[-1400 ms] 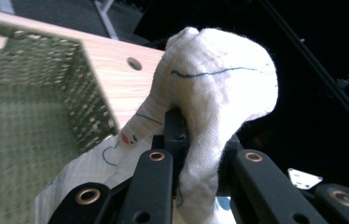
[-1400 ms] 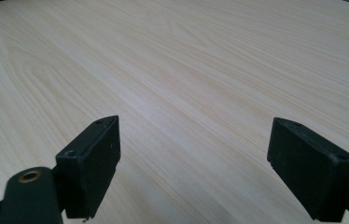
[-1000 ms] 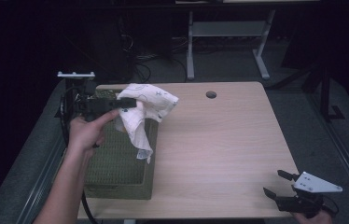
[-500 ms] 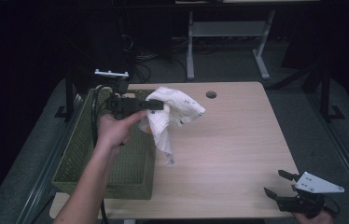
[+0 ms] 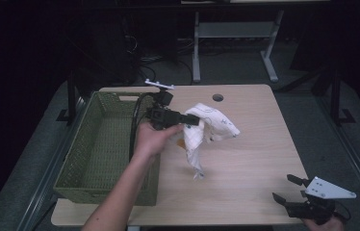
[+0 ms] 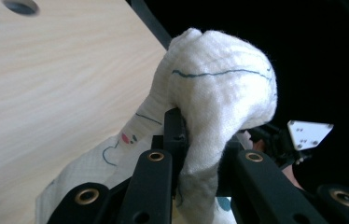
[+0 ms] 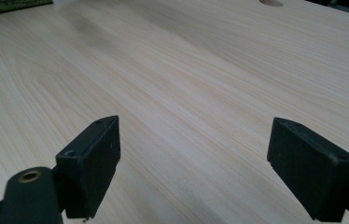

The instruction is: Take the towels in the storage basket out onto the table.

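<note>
White cloth point(image 5: 206, 129) bunches over the left gripper point(image 5: 187, 120), hiding its jaw tips; they are clamped on the cloth, which dangles above the wooden table point(image 5: 245, 163), just right of the green basket point(image 5: 106, 144). The left forearm reaches in level. The right gripper point(image 5: 284, 188), cut off at the frame's bottom, gapes empty.
</note>
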